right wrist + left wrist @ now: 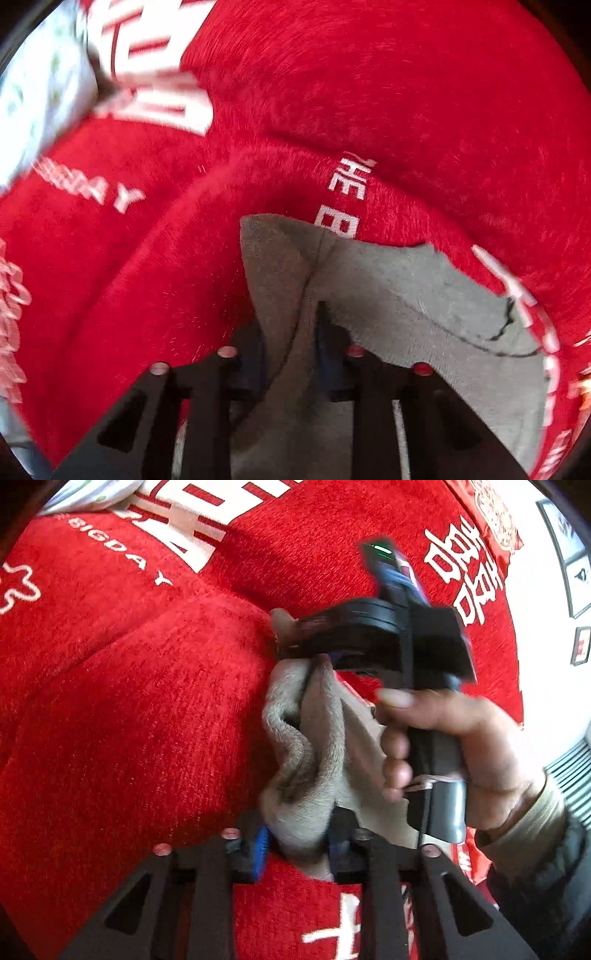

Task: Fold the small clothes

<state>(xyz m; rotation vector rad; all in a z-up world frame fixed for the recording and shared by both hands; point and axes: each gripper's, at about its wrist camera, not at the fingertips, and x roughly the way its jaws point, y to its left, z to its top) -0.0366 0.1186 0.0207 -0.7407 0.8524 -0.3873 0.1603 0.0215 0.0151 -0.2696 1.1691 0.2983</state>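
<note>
While both tools work one item, the stock on view runs as follows.

Red blanket (129, 709): plush, white lettering, fills both views; serves as the work surface, lumpy with ridges.

Pale printed cloth (92, 494): upper left corner of the left wrist view, well apart from the work.

Grey sock (306, 746): small, fleecy, bunched at centre of the left wrist view; its long axis runs from the bottom centre upward. In the right wrist view the same sock (388, 295) spreads from bottom centre toward the lower right, lying on the blanket.

Person's hand (461, 753): right of centre, wrapped round the handle of the right gripper (295, 642).

Right gripper: pointing left in the frame, jaws drawn together, pinching the sock's upper end.

Left gripper (295, 842): bottom centre, jaws narrowed on the sock's lower end, pinching it.

Judgement: each gripper holds one end, so the fold likely turns on bringing the upper end down the sock's length toward the left gripper.
</note>
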